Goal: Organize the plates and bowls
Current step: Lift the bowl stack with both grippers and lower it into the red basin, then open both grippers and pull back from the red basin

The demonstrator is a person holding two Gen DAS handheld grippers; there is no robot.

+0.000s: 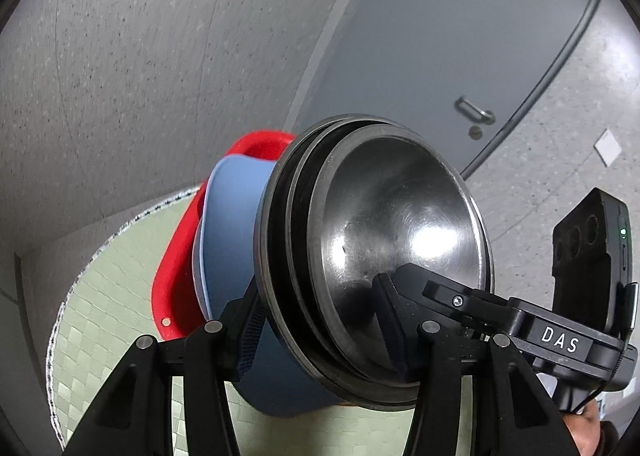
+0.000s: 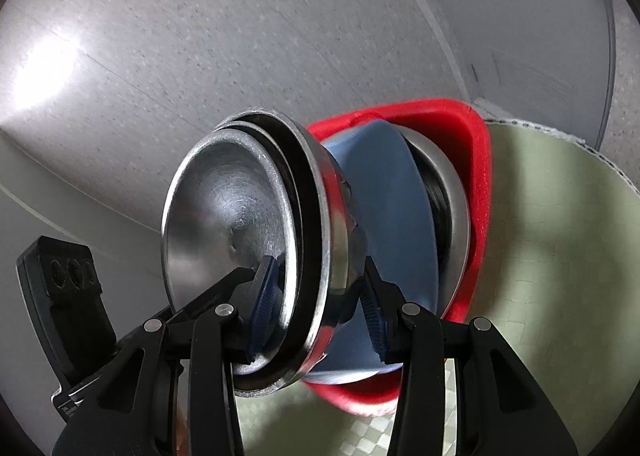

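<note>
Steel bowls [image 1: 400, 232] clamped at rim by both grippers.

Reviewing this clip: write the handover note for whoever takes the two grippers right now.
Left gripper: jaws clamped across the rims of the nested steel bowls.
Right gripper: clamped on the same steel bowls.
Things: the bowls are held on edge, off the green mat; a blue bowl and a red dish sit behind them in the bundle.
Done: dishes gathered together.
Left: set the bundle down, then release.
</note>
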